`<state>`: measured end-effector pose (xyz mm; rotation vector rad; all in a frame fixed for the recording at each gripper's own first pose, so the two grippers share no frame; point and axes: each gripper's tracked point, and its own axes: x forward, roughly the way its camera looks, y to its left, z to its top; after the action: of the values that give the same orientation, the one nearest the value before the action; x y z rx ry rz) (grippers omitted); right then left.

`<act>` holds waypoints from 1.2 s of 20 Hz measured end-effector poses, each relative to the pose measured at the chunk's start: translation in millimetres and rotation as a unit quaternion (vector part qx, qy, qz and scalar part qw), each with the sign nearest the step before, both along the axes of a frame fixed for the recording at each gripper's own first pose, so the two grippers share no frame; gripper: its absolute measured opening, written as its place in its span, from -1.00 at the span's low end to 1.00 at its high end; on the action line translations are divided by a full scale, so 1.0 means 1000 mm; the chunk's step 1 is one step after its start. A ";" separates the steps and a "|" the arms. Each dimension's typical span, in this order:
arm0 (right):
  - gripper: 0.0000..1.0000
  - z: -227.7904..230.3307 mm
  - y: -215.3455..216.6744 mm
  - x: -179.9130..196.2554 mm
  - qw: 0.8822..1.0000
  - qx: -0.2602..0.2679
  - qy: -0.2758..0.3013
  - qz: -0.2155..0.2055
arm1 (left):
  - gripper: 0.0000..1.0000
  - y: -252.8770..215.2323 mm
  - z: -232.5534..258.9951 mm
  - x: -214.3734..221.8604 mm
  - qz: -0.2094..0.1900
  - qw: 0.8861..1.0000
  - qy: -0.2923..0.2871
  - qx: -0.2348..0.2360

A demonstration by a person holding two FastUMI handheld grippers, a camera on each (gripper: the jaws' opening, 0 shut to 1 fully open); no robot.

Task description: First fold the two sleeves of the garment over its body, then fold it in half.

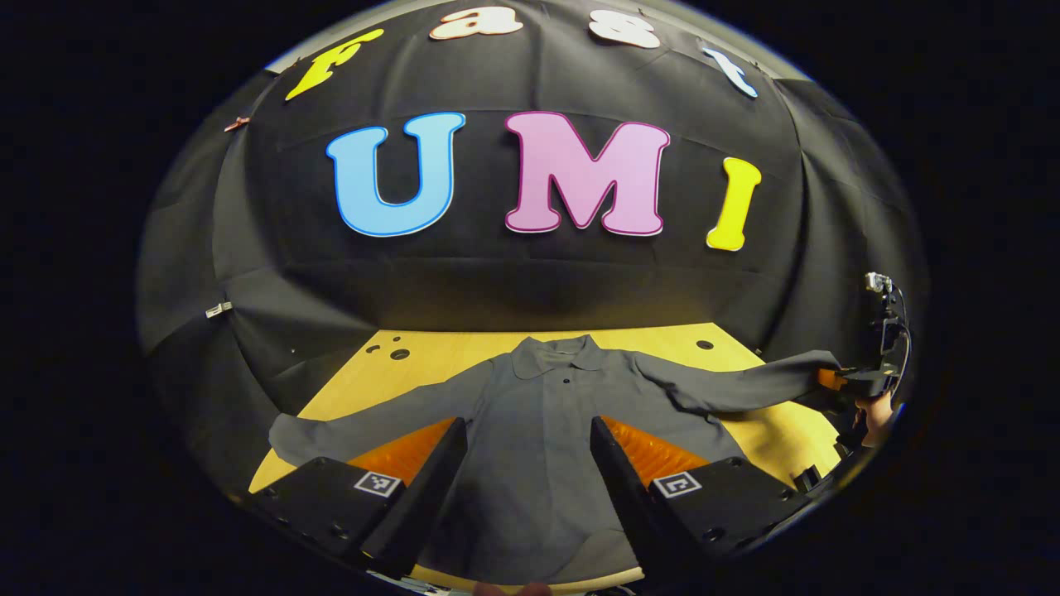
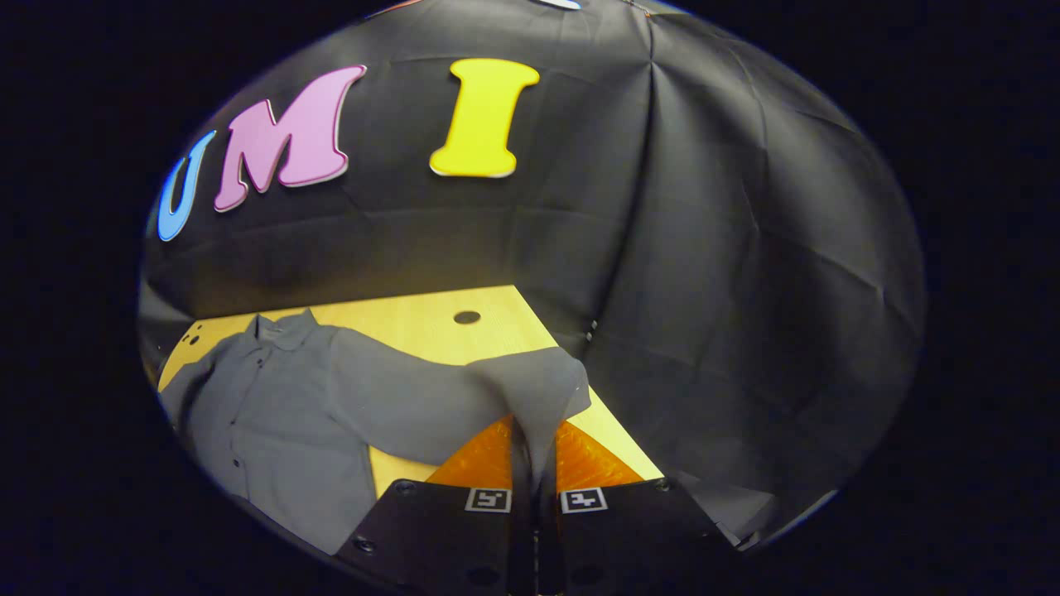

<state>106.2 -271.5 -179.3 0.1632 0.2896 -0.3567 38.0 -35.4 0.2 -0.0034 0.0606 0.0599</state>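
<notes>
Wooden table [image 1: 745, 430] held the shirt [image 1: 538, 430] unfolded; right gripper [image 2: 534, 451] clamped one sleeve [image 2: 530, 385], left gripper [image 1: 528, 451] gaped, idle.

- Grey collared shirt [image 1: 538, 430], buttoned down the front, spread flat and face up, collar at the far end, hem at the near end.
- Left sleeve [image 1: 364, 426] stretched out flat to the left, cuff near the left edge.
- Right sleeve [image 2: 414, 397] stretched out to the right, cuff [image 2: 534, 393] lifted and bunched, not yet folded over the body.
</notes>
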 end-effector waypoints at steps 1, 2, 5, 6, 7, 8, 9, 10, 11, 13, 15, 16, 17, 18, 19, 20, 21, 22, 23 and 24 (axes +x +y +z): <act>-0.86 0.015 0.011 -0.002 1.000 -0.008 -0.010 0.005 | 0.90 0.009 0.001 -0.003 -0.001 1.000 -0.002 0.000; -0.86 0.030 0.024 -0.003 1.000 -0.015 -0.022 0.010 | 0.89 0.018 0.000 -0.005 -0.002 1.000 -0.004 0.001; -0.86 0.070 0.063 0.001 0.998 -0.029 -0.056 0.027 | 0.89 0.047 -0.003 -0.010 -0.001 1.000 -0.007 -0.003; -0.87 0.082 0.078 0.003 0.997 -0.028 -0.067 0.035 | 0.90 0.057 -0.005 -0.011 0.000 1.000 -0.008 -0.007; -0.87 0.092 0.094 0.005 0.996 -0.028 -0.078 0.044 | 0.90 0.067 -0.007 -0.013 0.002 1.000 -0.009 -0.010; -0.87 0.103 0.111 0.006 0.994 -0.028 -0.087 0.055 | 0.89 0.078 -0.009 -0.015 0.006 1.000 -0.009 -0.013; -0.87 0.114 0.128 0.009 0.992 -0.029 -0.098 0.069 | 0.89 0.089 -0.011 -0.017 0.010 1.000 -0.009 -0.013; -0.87 0.124 0.146 0.011 0.990 -0.030 -0.108 0.083 | 0.89 0.101 -0.014 -0.017 0.015 1.000 -0.009 -0.014; -0.87 0.132 0.166 0.013 0.988 -0.029 -0.118 0.099 | 0.89 0.112 -0.016 -0.019 0.019 1.000 -0.009 -0.013; -0.86 0.144 0.204 0.019 0.982 -0.029 -0.131 0.129 | 0.90 0.136 -0.022 -0.022 0.030 0.999 -0.008 -0.009; -0.87 0.151 0.243 0.027 0.977 -0.030 -0.139 0.160 | 0.89 0.161 -0.029 -0.022 0.041 0.999 -0.007 -0.008; -0.87 0.151 0.263 0.032 0.974 -0.033 -0.137 0.176 | 0.89 0.172 -0.032 -0.022 0.046 0.999 -0.007 -0.010; -0.87 0.150 0.282 0.035 0.972 -0.036 -0.135 0.191 | 0.89 0.182 -0.035 -0.021 0.052 0.999 -0.006 -0.012; -0.87 0.147 0.300 0.040 0.969 -0.039 -0.131 0.205 | 0.89 0.194 -0.038 -0.022 0.059 0.998 -0.005 -0.015; -0.87 0.141 0.319 0.047 0.967 -0.040 -0.126 0.219 | 0.89 0.205 -0.043 -0.021 0.065 0.998 -0.004 -0.016; -0.87 0.135 0.336 0.053 0.965 -0.043 -0.120 0.231 | 0.89 0.217 -0.049 -0.020 0.072 0.997 -0.003 -0.017; -0.87 0.129 0.351 0.059 0.962 -0.049 -0.113 0.243 | 0.89 0.228 -0.053 -0.019 0.080 0.997 0.000 -0.018; -0.87 0.122 0.366 0.066 0.960 -0.056 -0.106 0.252 | 0.89 0.239 -0.060 -0.019 0.086 0.996 0.003 -0.020; -0.87 0.113 0.380 0.070 0.958 -0.060 -0.096 0.263 | 0.89 0.251 -0.066 -0.018 0.094 0.995 0.007 -0.022; -0.87 0.103 0.393 0.077 0.956 -0.063 -0.086 0.272 | 0.89 0.263 -0.072 -0.016 0.102 0.994 0.012 -0.026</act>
<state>183.1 121.2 -76.3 -0.0146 0.1291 0.1857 21.8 228.0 -71.9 -0.0604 0.0854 0.2635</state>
